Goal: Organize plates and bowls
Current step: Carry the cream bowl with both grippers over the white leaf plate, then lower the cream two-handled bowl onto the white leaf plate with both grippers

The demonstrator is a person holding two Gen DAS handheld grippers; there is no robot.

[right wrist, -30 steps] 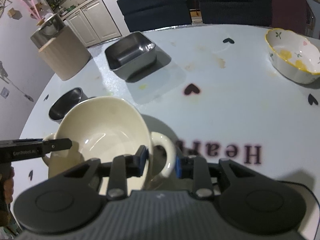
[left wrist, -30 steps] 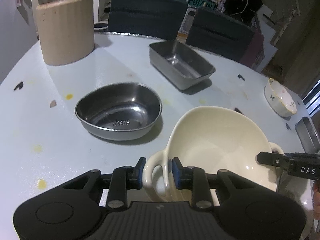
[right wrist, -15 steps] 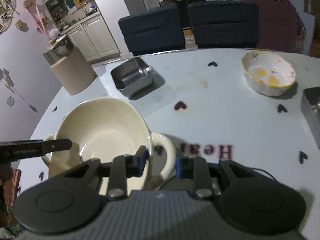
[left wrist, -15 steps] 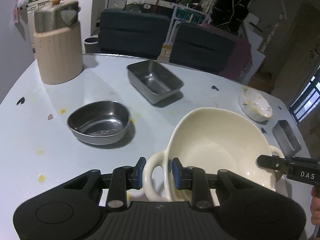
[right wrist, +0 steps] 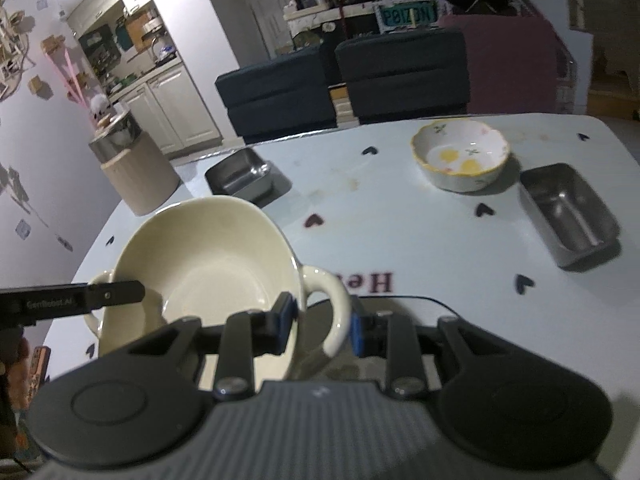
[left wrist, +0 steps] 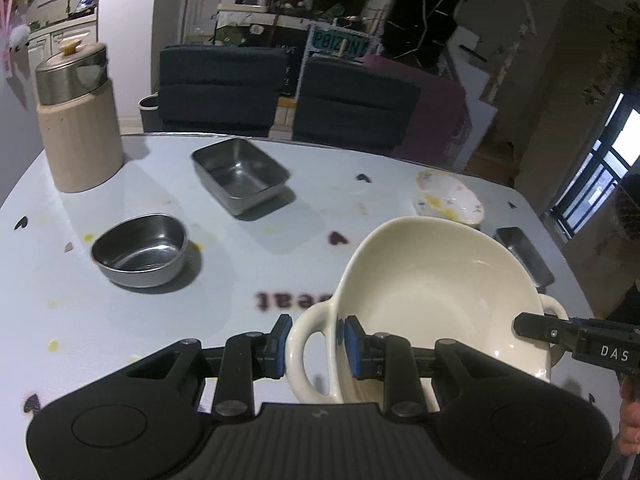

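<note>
Cream two-handled bowl [left wrist: 436,292] held clear above the counter [left wrist: 120,320], left gripper [left wrist: 314,346] fingers clamped on one loop handle, right gripper [right wrist: 322,322] fingers clamped on the other. Beyond bowl: oval steel bowl [left wrist: 140,250], steel tray [left wrist: 240,174], floral bowl [right wrist: 462,158], small steel pan [right wrist: 568,214]. Open counter between. Dim room.

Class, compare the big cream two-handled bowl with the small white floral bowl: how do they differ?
The cream two-handled bowl is larger and plain; the white floral bowl is smaller, scallop-rimmed with yellow trim. The cream one is gripped by its handles; the floral one sits untouched on the table. Both are upright.
</note>
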